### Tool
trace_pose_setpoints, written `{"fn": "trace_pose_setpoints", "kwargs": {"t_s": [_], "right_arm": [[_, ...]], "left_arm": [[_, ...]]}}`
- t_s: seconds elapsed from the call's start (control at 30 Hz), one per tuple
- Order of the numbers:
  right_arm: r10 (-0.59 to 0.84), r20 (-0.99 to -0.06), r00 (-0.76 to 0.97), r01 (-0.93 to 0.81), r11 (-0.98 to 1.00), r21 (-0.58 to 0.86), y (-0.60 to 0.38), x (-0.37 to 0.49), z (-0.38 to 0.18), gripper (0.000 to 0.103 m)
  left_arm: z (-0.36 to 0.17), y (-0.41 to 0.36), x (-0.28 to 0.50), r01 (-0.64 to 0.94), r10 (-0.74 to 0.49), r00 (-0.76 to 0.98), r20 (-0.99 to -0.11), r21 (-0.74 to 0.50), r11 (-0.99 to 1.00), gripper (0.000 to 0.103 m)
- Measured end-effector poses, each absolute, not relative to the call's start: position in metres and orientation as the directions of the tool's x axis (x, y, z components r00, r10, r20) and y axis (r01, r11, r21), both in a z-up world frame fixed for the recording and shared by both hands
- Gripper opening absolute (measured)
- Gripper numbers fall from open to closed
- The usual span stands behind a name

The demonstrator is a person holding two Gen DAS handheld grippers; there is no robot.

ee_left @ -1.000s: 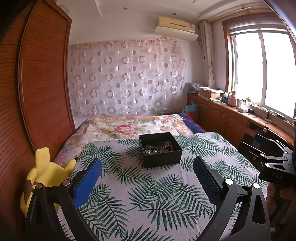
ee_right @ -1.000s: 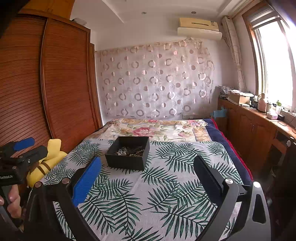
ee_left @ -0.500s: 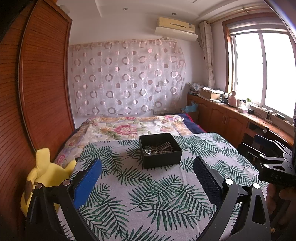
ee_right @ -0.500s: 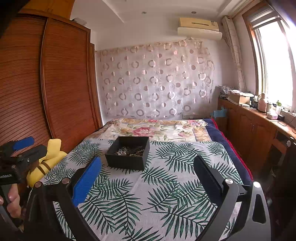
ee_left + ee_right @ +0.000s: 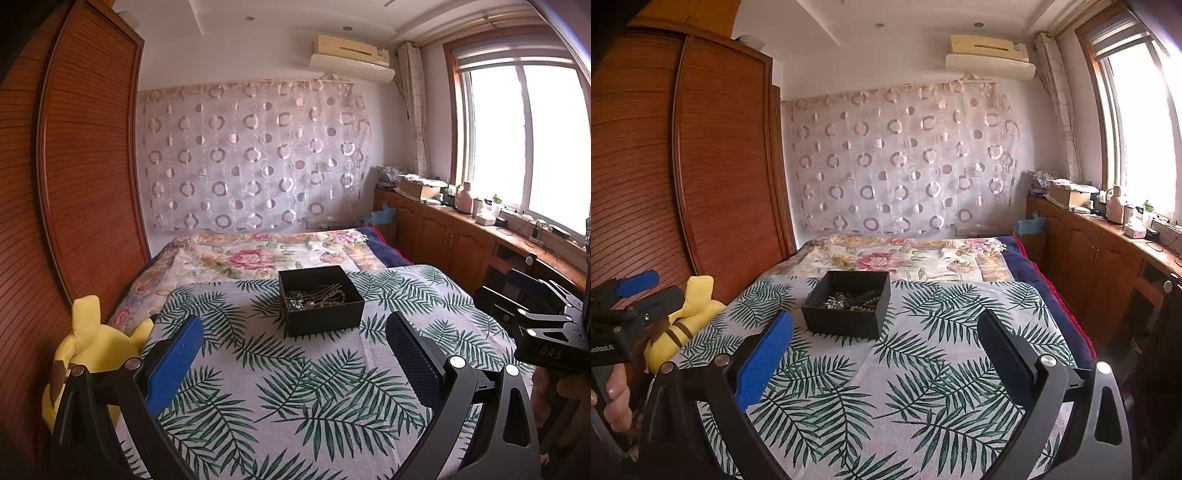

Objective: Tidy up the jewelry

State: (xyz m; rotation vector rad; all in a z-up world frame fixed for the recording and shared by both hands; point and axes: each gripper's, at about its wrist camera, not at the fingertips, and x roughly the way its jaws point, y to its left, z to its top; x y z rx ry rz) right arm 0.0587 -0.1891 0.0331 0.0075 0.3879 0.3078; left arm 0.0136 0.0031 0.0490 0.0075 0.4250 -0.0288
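Note:
A black open box [image 5: 320, 300] stands on the palm-leaf bedspread [image 5: 295, 387] and holds a tangle of jewelry [image 5: 314, 297]: beads and chains. My left gripper [image 5: 295, 343] is open and empty, hovering just short of the box. My right gripper [image 5: 886, 339] is open and empty too, with the box [image 5: 849, 303] and its jewelry [image 5: 851, 301] ahead and slightly left. The right gripper also shows at the right edge of the left wrist view [image 5: 532, 306]; the left gripper shows at the left edge of the right wrist view [image 5: 631, 291].
A yellow plush toy [image 5: 92, 354] lies at the bed's left edge beside a wooden wardrobe [image 5: 74, 184]. A floral blanket [image 5: 266, 254] covers the far half of the bed. A wooden cabinet [image 5: 461, 236] with clutter runs under the window on the right.

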Motion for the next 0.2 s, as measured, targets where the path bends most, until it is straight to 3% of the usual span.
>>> {"fn": "trace_pose_setpoints", "kwargs": {"t_s": [0.2], "right_arm": [[0.297, -0.372, 0.879, -0.294, 0.953, 0.067, -0.1886, 0.0594, 0.0320, 0.100]], "left_arm": [[0.0515, 0.0037, 0.0137, 0.030, -0.028, 0.909, -0.415, -0.003, 1.000, 0.095]]}}
